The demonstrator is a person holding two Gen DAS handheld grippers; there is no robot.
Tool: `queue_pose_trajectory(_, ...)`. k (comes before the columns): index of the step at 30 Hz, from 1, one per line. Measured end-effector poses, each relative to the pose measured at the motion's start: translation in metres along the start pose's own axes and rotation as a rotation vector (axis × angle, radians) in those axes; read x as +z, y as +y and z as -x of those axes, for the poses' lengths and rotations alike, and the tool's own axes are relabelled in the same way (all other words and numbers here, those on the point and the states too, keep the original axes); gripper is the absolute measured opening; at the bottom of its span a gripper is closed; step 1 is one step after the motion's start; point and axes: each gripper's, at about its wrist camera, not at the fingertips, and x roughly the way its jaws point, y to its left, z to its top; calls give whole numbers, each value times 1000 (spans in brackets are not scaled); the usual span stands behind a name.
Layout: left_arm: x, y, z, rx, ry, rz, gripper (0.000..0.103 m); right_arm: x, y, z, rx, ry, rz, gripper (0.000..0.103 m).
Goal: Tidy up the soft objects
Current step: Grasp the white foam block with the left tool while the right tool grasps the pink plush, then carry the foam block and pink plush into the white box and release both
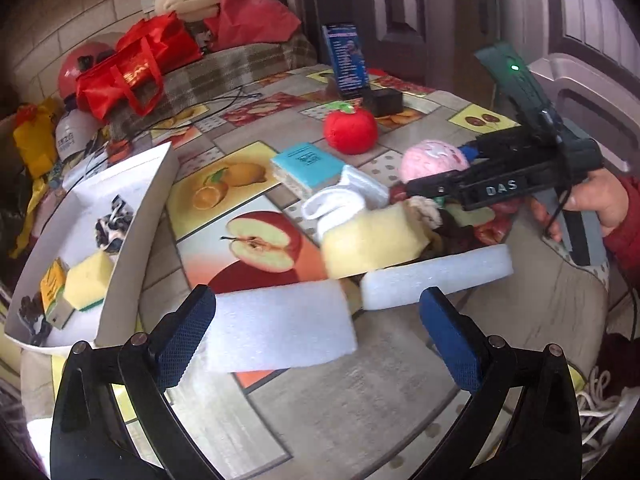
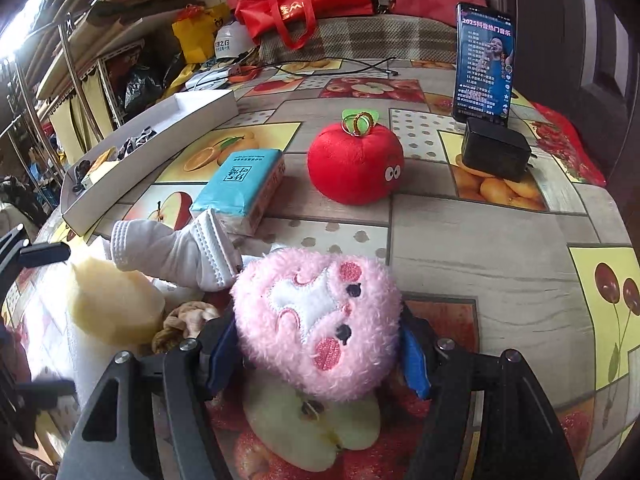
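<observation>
My left gripper [image 1: 316, 326] is open, its blue pads on either side of a white foam block [image 1: 280, 330] lying on the table. A second white foam strip [image 1: 436, 276] and a yellow sponge [image 1: 372, 240] lie just beyond. My right gripper [image 2: 316, 344] is shut on a pink plush toy [image 2: 320, 320]; the toy also shows in the left wrist view [image 1: 434, 158]. A white sock [image 2: 176, 252], a blue tissue pack [image 2: 240, 184] and a red plush apple [image 2: 356, 164] lie further back. A white box [image 1: 120, 240] at the left holds a yellow sponge [image 1: 90, 276] and small items.
A phone [image 2: 484, 60] stands propped on a black charger [image 2: 496, 152] at the back right. Red bags [image 1: 136, 68] and clutter sit on a bench behind the table. Cables [image 2: 360, 68] run across the far tabletop. A plastic chair [image 1: 580, 88] stands at right.
</observation>
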Motion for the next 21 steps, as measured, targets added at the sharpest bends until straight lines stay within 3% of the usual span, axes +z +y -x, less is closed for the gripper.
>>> queue_pose_trajectory(4,-9,21,-15,-39,91,122,103,2,-1,-2,5,2,8,68)
queue_pose_trajectory(8,-9,7,-22,-26,123,86,103,2,-3,-2,11,2,3,68)
queue_pose_trajectory(13,-4,1,-47,51,180,48,103,2,-2,-2,7,3,9,68)
queue_pose_trajectory(17,-1,8,-53,-1,179,82,100,2,-3,-1,5,-5,1,68)
queue_pose_trajectory(18,0,9,-51,0,165,82,91,2,-4,1,2,-12,-6,68)
queue_pose_trajectory(21,-2,11,-44,56,133,70,91,0,-9,15,16,-84,-35,68)
